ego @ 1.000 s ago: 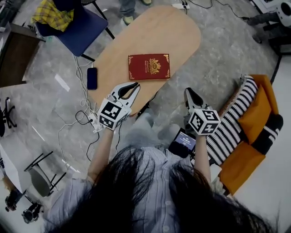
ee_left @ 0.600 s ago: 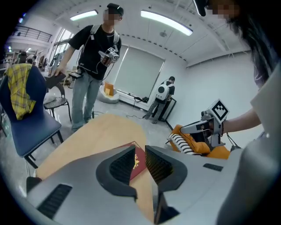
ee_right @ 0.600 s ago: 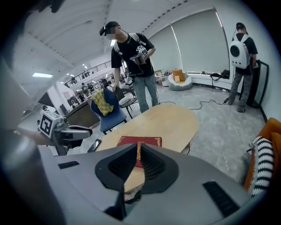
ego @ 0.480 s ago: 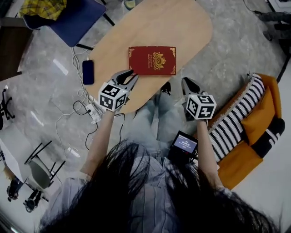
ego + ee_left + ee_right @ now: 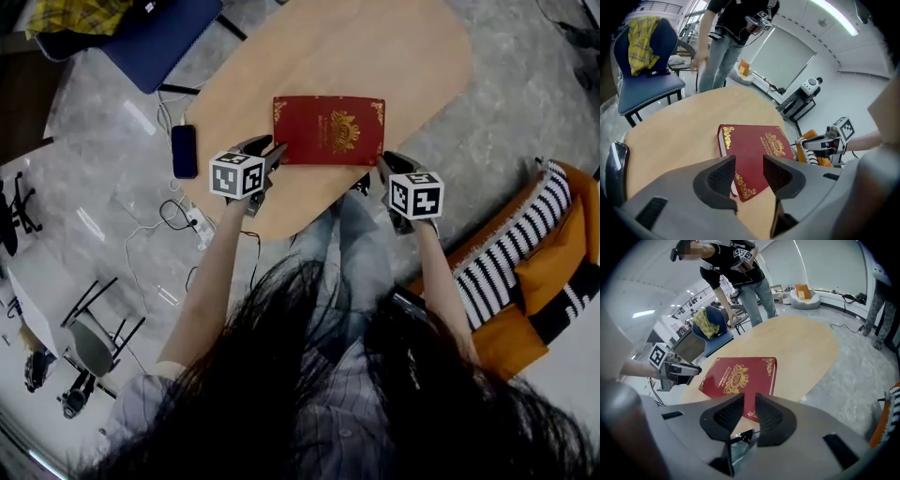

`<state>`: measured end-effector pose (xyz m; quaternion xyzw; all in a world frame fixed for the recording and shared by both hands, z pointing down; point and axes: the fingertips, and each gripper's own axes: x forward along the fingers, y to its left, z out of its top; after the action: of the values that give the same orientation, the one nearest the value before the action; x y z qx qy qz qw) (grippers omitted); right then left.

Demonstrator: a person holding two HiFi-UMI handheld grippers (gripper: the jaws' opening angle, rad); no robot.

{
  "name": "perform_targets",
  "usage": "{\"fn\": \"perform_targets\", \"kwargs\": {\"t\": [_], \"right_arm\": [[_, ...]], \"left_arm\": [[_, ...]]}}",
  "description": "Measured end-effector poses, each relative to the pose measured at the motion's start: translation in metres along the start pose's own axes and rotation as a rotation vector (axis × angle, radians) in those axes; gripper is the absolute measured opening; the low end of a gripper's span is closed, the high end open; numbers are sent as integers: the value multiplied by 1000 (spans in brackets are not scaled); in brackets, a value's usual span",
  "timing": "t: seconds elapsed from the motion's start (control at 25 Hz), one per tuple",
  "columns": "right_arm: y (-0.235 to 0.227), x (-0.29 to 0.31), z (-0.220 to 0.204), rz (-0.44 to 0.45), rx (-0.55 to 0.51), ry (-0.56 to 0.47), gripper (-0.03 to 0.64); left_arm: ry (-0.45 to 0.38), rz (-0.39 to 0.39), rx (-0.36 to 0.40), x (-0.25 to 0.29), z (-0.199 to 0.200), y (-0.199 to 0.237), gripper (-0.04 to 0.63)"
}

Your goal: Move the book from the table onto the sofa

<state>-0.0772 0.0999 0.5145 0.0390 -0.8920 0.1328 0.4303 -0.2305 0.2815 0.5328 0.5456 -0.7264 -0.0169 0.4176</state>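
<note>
A red book (image 5: pixel 328 129) with gold ornament lies flat on the oval wooden table (image 5: pixel 375 47). My left gripper (image 5: pixel 270 150) is at the book's near left corner, and its jaws are opening. In the left gripper view the book (image 5: pixel 757 147) shows through the gap of the left gripper (image 5: pixel 749 169), with nothing between the pads. My right gripper (image 5: pixel 382 165) is at the near right corner. Its jaws are only a slit apart and opening, and the right gripper (image 5: pixel 750 411) has the book (image 5: pixel 736 376) just beyond its tips. The orange sofa (image 5: pixel 562 281) is at the right.
A black-and-white striped cushion (image 5: pixel 511 248) lies on the sofa. A dark phone (image 5: pixel 184 150) lies by the table's left edge, with cables (image 5: pixel 178 220) on the floor below. A blue chair (image 5: pixel 159 37) with a yellow plaid cloth stands far left. A person (image 5: pixel 736 273) stands beyond the table.
Both grippers have come down and forward to the book's near corners. The left jaws have spread apart, and a slit has opened between the right jaws.
</note>
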Motion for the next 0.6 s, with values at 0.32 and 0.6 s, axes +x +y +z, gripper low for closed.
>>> {"fn": "perform_targets", "kwargs": {"t": [0.32, 0.6], "right_arm": [[-22, 49, -17, 15, 60, 87, 187], [-21, 54, -22, 67, 125, 83, 186]], "left_arm": [[25, -46, -116, 36, -5, 27, 202], [15, -52, -138, 49, -5, 31, 212]]}}
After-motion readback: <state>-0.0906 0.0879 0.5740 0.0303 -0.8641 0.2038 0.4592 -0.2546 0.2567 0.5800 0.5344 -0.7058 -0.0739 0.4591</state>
